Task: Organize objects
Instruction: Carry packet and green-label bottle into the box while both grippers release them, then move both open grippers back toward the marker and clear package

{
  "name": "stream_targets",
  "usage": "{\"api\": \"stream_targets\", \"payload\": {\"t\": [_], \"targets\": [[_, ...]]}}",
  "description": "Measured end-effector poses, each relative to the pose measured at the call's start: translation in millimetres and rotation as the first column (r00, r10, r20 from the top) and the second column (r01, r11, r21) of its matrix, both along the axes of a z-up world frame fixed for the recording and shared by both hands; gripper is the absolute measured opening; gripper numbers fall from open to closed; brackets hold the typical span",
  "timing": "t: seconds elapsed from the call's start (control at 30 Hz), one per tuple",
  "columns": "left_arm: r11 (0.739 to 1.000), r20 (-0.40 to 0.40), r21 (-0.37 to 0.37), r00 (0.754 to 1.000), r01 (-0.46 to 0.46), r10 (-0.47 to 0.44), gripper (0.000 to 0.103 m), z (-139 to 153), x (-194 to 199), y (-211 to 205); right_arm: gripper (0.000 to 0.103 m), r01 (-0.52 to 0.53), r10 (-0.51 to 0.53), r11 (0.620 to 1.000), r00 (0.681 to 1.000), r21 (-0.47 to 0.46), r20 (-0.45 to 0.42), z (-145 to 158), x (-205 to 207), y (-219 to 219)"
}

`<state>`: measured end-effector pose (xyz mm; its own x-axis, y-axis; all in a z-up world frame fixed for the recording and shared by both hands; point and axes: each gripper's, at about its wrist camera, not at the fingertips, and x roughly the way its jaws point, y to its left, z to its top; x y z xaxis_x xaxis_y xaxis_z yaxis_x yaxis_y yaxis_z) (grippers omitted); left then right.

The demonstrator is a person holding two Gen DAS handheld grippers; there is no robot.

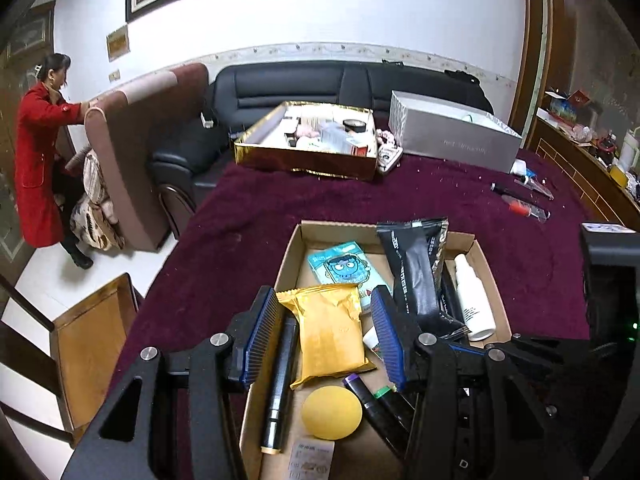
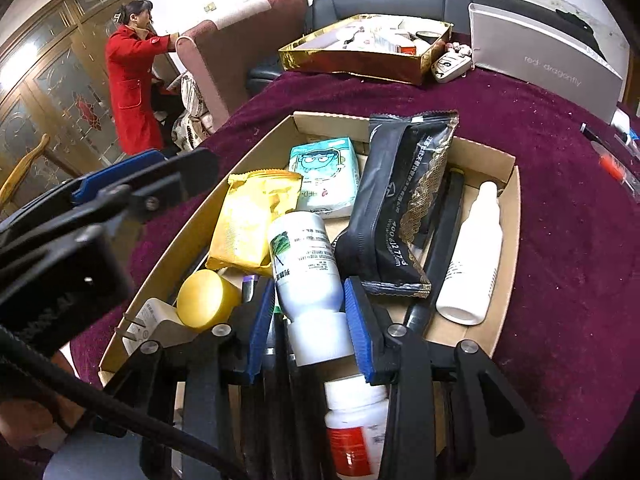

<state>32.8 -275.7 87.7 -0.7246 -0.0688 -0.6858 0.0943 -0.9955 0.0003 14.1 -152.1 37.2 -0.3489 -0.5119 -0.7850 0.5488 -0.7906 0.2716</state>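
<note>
White bottle between the right gripper's [image 2: 306, 338] pads, over the cardboard box [image 2: 508, 184].

The white bottle [image 2: 306, 276] sits low-centre in the right wrist view, long axis running up the frame, cap end between the 2 blue pads; whether they press it I cannot tell. The left gripper [image 1: 324, 334] hangs spread, pinching nothing, above the yellow packet [image 1: 330, 332], so the right hand looks nearer.

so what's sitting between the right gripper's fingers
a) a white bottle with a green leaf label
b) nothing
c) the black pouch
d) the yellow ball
a: in the right wrist view the white bottle with the green leaf label lies with its cap end between the blue pads of the right gripper.
</note>
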Motion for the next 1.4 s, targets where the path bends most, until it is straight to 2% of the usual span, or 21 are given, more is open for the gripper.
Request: {"api": "stream_targets", "payload": {"t": [0.33,0.4,0.47,0.63,0.97,1.23,1.4], "targets": [[1.000,-0.021,-0.027,1.000,-0.006,0.006,0.044,12,14,10,0.043,0.002,-0.003,0.999,1.000,-0.034,-0.027,16,13,10],[0.999,-0.029,-0.036,1.000,-0.008,0.007,0.046,16,17,14,0.044,0.002,-0.004,0.999,0.999,-0.042,-0.033,19,17,14],[0.999,-0.045,-0.046,0.999,-0.013,0.011,0.055,21,23,18,0.044,0.003,-0.005,0.999,0.999,-0.050,-0.039,23,21,18],[0.996,-0.077,-0.085,0.997,-0.016,0.010,0.055,32,35,32,0.050,0.019,-0.023,0.997,0.998,-0.071,-0.060,31,30,33],[0.993,-0.075,-0.114,0.997,0.017,-0.026,0.055,38,46,64,0.051,0.078,-0.086,0.993,0.992,-0.092,-0.088,41,37,76],[0.989,-0.038,-0.046,0.989,0.142,-0.144,0.057,33,51,108,0.057,0.195,-0.200,0.979,0.977,-0.061,-0.075,25,22,141],[0.969,-0.001,0.027,0.969,0.246,-0.246,0.059,19,50,145,0.056,0.343,-0.345,0.938,0.938,-0.053,-0.042,16,-8,208]]}}
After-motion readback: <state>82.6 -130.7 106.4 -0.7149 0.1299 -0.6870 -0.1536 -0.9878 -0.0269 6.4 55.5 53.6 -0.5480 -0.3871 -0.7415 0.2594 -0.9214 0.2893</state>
